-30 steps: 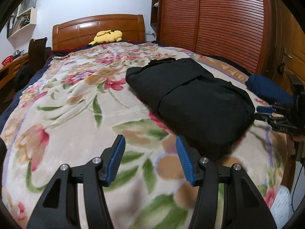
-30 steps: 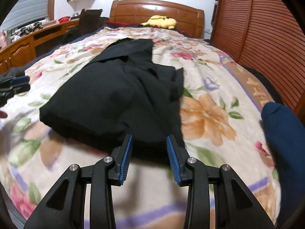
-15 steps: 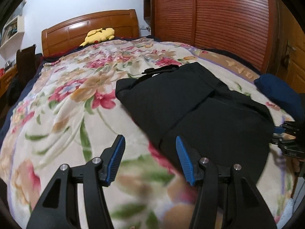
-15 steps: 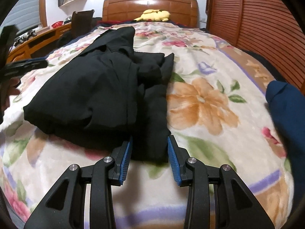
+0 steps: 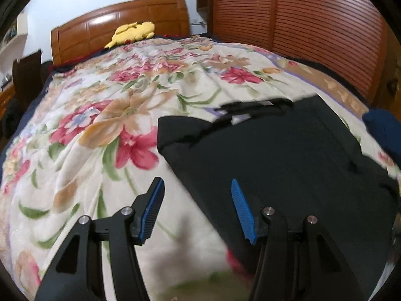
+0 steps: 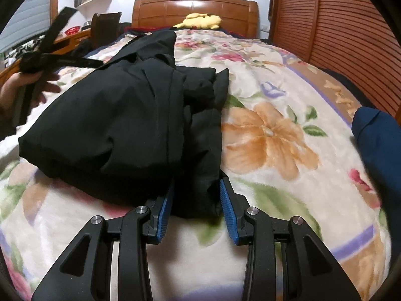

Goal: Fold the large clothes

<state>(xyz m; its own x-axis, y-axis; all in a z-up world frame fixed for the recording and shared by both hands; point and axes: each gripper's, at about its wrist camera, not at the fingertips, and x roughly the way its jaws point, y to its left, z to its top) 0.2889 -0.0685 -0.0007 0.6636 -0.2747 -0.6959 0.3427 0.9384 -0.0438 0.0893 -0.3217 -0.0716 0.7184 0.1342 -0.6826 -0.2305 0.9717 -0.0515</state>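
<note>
A black garment [image 6: 112, 125] lies loosely folded on the floral blanket [image 6: 270, 135] of a bed. Its narrow near end [image 6: 198, 190] sits between the blue pads of my right gripper [image 6: 196, 207], whose jaws stand partly apart and low over the blanket. In the left wrist view the same garment [image 5: 275, 165] fills the right half. My left gripper [image 5: 198, 200] hangs open over its left edge, with one finger above the cloth and the other above the blanket [image 5: 100, 150]. A hand [image 6: 12, 95] holds the left gripper [image 6: 85, 36] at the garment's far left side.
A dark blue garment [image 6: 376, 145] [image 5: 383, 130] lies at the bed's right edge. A yellow plush toy [image 5: 132, 32] rests by the wooden headboard [image 6: 195, 7]. Louvred wardrobe doors [image 5: 313, 37] run along the right side. A desk and a chair [image 6: 105, 27] stand on the left.
My left gripper has swept sideways toward the black garment, from the blanket to over its left edge. My right gripper has sunk and advanced, so the garment's near end now lies between its jaws.
</note>
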